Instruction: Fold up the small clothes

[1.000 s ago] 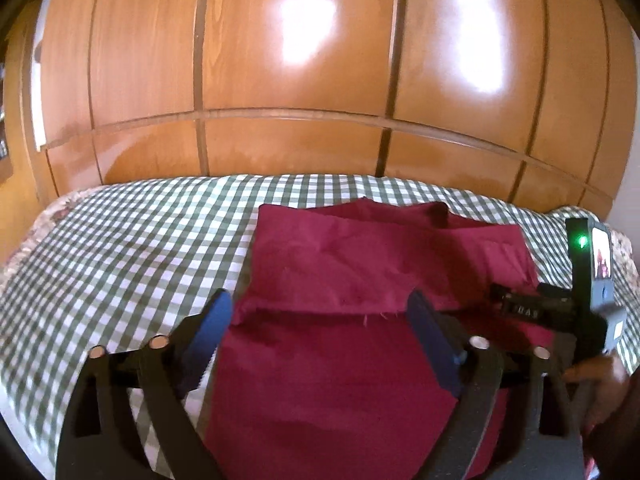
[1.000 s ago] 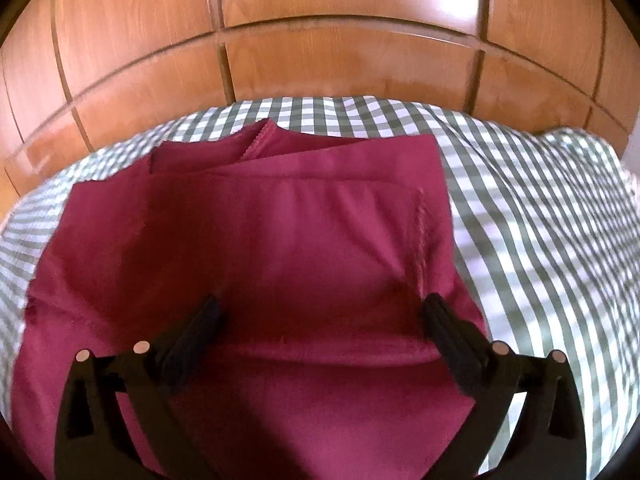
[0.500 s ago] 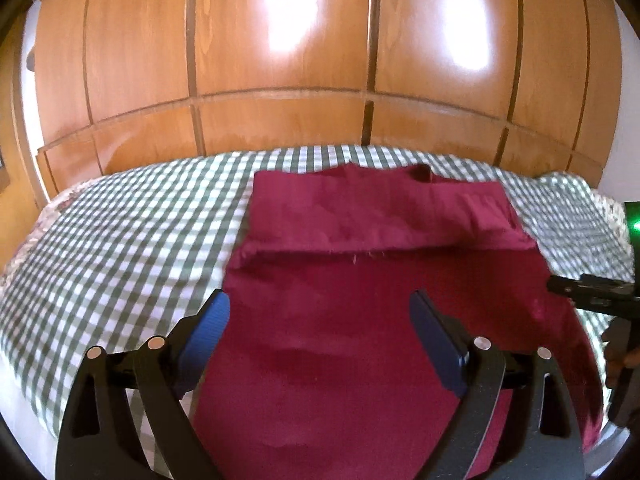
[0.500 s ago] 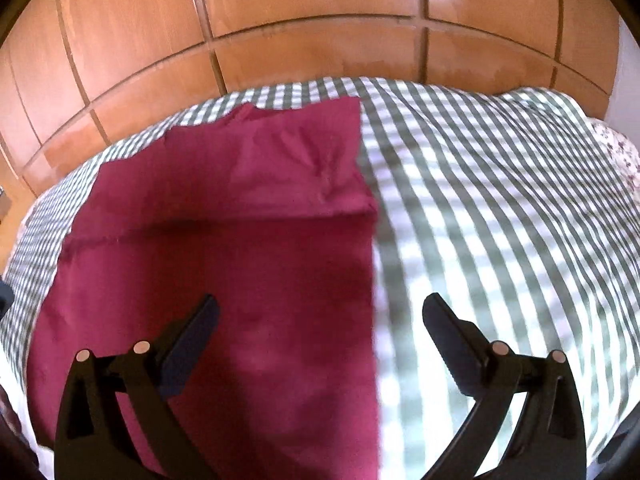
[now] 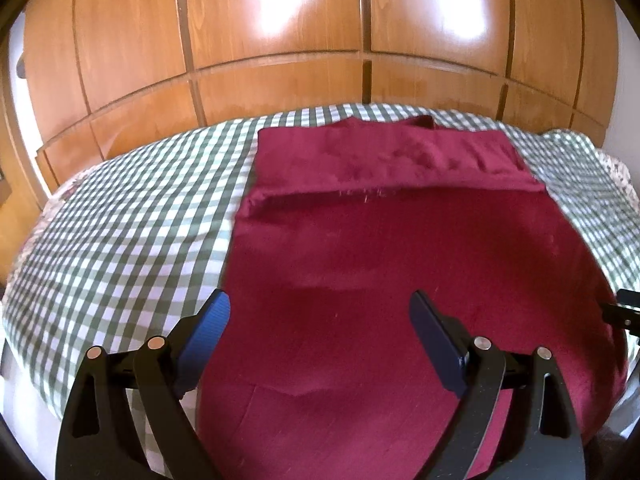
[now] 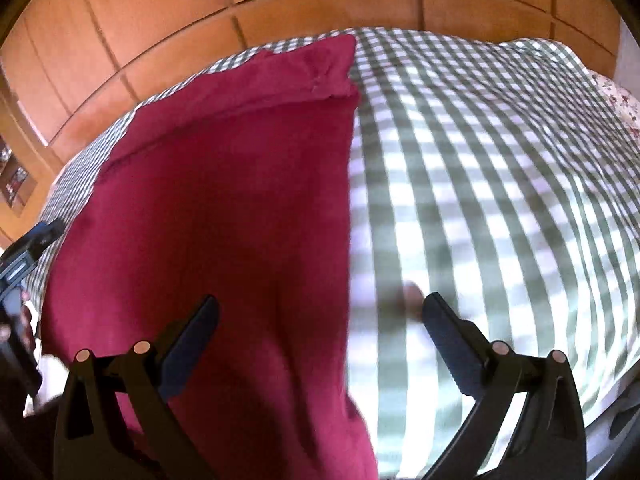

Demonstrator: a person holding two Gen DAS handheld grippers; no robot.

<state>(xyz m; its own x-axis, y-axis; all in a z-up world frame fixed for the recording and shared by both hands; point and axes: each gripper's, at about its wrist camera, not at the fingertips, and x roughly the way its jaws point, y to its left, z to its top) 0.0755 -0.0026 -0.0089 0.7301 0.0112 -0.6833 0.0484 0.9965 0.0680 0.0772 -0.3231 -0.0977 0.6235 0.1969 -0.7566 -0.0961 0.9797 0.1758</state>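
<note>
A: What's the fabric like?

B: A dark red cloth (image 5: 400, 264), matte and soft, lying flat on a green-and-white checked bedcover (image 5: 120, 240). Its far part is folded back over itself; the folded flap ends in a raw, slightly frayed edge with loose threads, running straight across.

A: And the shape overall?

B: Roughly rectangular. The left edge is straight, the near end drapes off the front of the bed. In the right wrist view the cloth's right edge (image 6: 350, 200) runs straight toward the camera, with bare checked cover (image 6: 500, 200) to the right of it.

A: The tongs?

B: The left gripper (image 5: 320, 320) has its jaws spread wide and holds nothing — it hangs over the near part of the cloth, the left blue pad (image 5: 208, 328) at the cloth's left edge, the other over the red. The right gripper (image 6: 320, 324) is also wide and empty, straddling the cloth's right edge: one finger over red, the other over the checks. That view is blurred near the fingers.

A: Room to move?

B: Broad open bedcover on both sides of the cloth. Glossy wooden panelled doors (image 5: 280, 40) stand behind the bed's far edge. A floral fabric (image 6: 620, 100) shows at the far right corner.
</note>
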